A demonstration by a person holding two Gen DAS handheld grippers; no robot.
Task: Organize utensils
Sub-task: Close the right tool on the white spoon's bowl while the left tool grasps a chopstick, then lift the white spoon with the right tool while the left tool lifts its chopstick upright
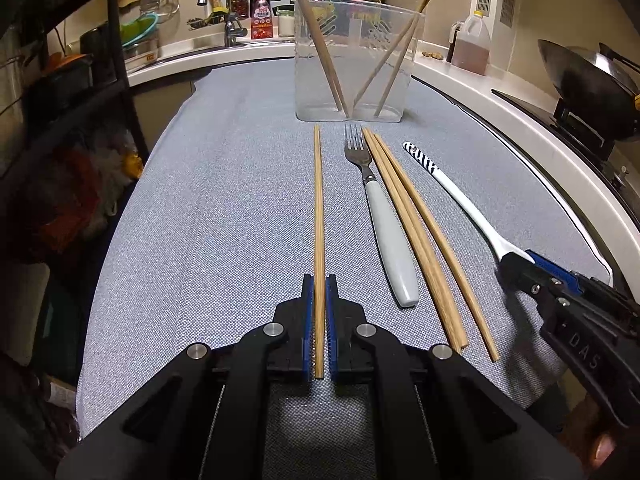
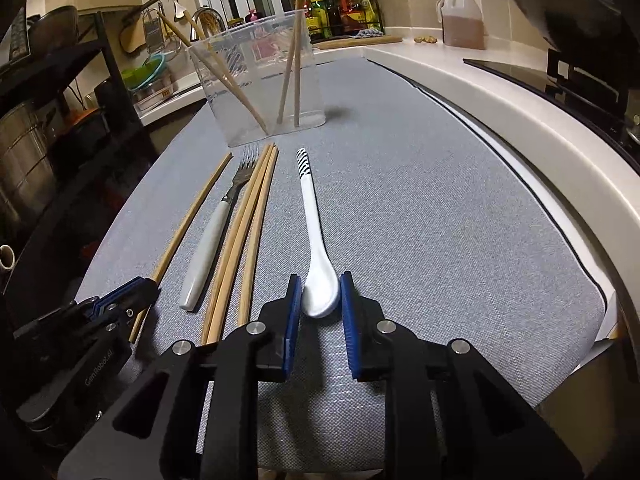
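On the grey mat, my left gripper is shut on the near end of a single wooden chopstick, which lies flat and points at the clear plastic container. Several chopsticks lean inside that container. My right gripper is shut on the bowl of a white spoon with a striped handle tip; both blue pads sit against the bowl. Between the two grippers lie a fork with a pale handle and three loose chopsticks. The left gripper also shows in the right wrist view, and the right gripper in the left wrist view.
A white counter edge curves along the right of the mat, with a wok on a stove and an oil jug behind it. A dark shelf rack stands at the left; a sink faucet at the back.
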